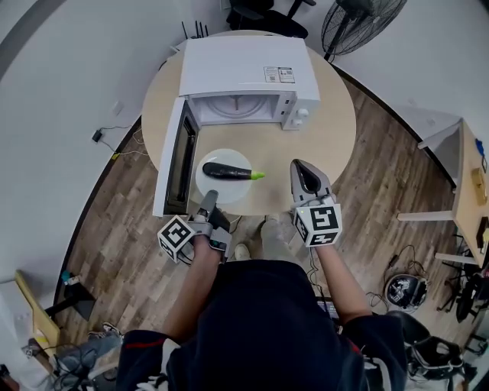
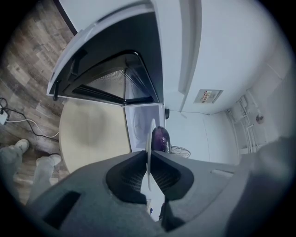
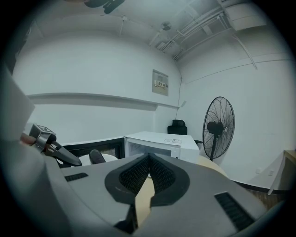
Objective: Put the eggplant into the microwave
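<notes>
A dark purple eggplant (image 1: 225,172) with a green stem lies on a white plate (image 1: 218,189) on the round table (image 1: 330,130), just in front of the white microwave (image 1: 241,72). The microwave's door (image 1: 177,156) hangs open to the left, and its cavity (image 1: 233,107) shows a glass turntable. My left gripper (image 1: 210,198) is shut on the plate's near rim. In the left gripper view the plate (image 2: 150,134) shows edge-on between the jaws, with the eggplant (image 2: 160,139) behind it. My right gripper (image 1: 299,166) hovers to the right of the plate, shut and empty.
A standing fan (image 3: 217,127) is beyond the table at the right, and a black chair (image 1: 263,15) is behind the microwave. A wooden desk (image 1: 470,183) stands at the far right. Cables (image 1: 114,137) lie on the floor at the left.
</notes>
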Motion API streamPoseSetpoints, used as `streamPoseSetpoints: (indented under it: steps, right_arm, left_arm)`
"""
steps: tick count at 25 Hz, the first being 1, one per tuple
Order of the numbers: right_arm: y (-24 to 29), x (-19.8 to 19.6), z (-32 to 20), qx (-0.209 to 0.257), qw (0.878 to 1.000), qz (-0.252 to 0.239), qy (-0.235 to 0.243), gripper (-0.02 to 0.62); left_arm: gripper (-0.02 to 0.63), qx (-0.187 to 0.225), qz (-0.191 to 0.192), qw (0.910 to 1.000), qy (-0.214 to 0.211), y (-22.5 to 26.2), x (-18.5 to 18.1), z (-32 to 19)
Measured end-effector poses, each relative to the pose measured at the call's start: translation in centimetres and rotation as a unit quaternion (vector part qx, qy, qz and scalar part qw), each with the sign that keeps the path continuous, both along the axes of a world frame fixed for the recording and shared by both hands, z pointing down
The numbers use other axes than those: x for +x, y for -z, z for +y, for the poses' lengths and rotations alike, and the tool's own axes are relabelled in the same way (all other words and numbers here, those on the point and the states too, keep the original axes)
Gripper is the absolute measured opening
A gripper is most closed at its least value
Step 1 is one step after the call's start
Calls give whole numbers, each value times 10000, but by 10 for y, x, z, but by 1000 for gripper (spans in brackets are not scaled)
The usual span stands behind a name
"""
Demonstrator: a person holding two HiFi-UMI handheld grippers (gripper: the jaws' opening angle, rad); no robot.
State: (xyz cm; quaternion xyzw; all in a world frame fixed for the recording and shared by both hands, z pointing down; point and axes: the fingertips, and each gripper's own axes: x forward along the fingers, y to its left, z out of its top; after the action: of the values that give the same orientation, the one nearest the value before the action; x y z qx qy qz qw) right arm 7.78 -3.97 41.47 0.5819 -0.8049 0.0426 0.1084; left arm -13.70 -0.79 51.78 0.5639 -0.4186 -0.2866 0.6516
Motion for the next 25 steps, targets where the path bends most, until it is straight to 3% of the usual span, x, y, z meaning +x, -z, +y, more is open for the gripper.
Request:
streamPoseSetpoints:
  steps: [12,25]
  right_arm:
    - [-1,3,-99,12,9966,3,818,11]
    - [-4,-7,-147,-60,9838,-55,1789,11]
  left_arm:
    - [23,-87,-61,9978,661,-7,20,-66]
    - [23,-181,-115,9923,1221,-26,37,-89]
